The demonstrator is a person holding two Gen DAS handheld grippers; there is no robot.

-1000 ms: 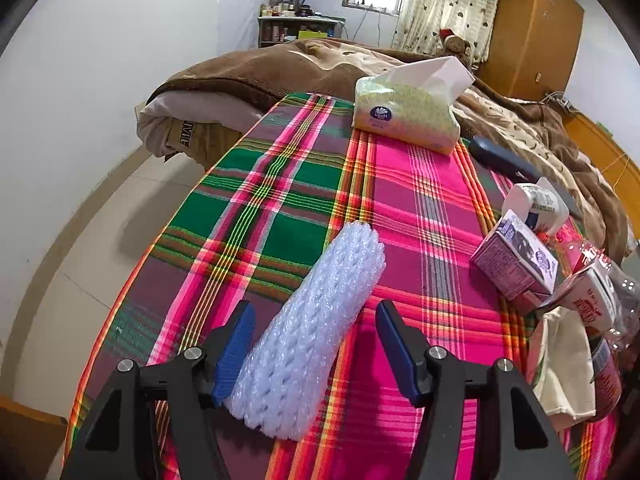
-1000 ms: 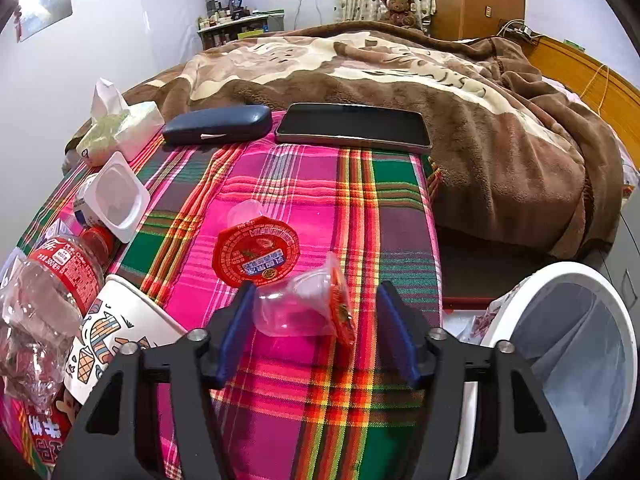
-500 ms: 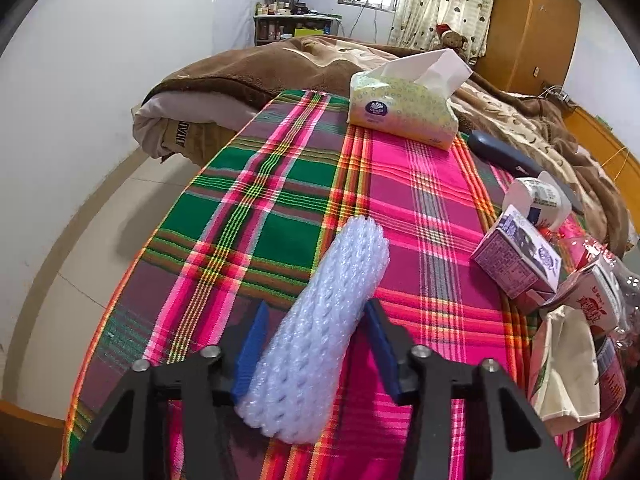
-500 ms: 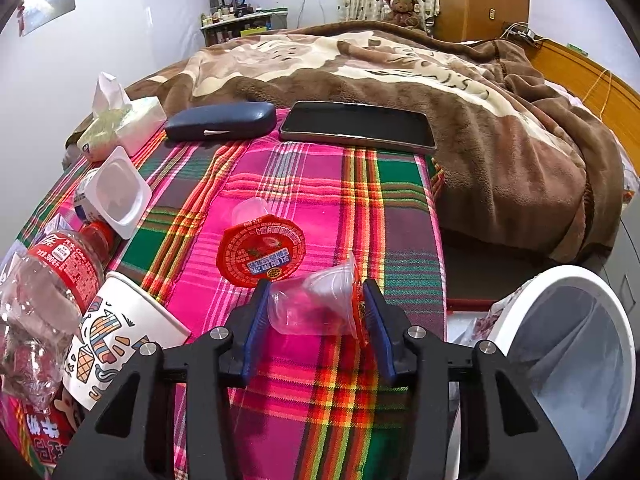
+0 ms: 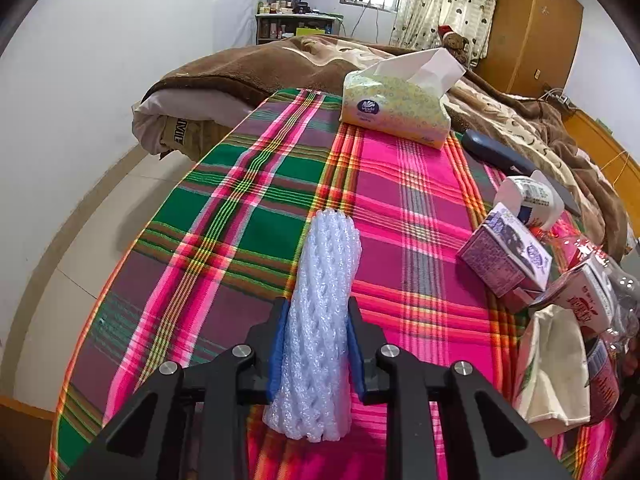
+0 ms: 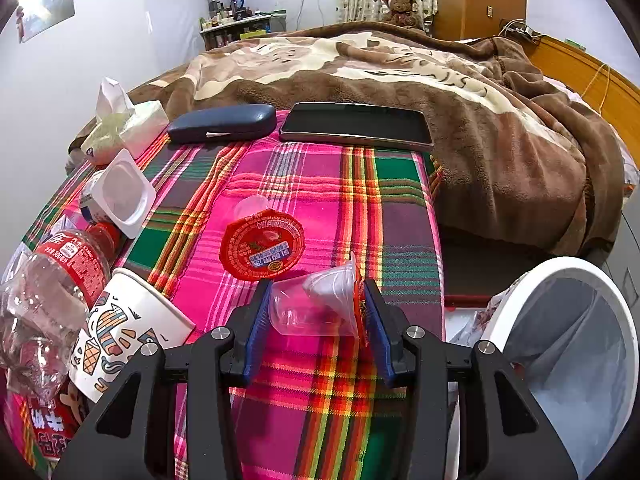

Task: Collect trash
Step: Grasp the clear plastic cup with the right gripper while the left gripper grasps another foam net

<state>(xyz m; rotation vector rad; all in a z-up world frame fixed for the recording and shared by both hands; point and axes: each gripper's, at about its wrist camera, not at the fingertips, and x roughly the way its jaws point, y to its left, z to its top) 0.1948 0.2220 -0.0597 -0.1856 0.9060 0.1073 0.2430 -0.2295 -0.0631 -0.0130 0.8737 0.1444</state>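
The left gripper is squeezing the light, springy foam net sleeve near its end while the right gripper is pinching a flimsy, crushable clear jelly cup across its sides

On the plaid cloth, the glasses case lies left of the tablet; the trash bin stands right, beside the bed.

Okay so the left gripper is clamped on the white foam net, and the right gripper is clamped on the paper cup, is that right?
Not quite. The left gripper is clamped on the foam net, but the right gripper holds a clear jelly cup with a red lid, not the paper cup, which lies untouched to its left. The right wrist view shows this.
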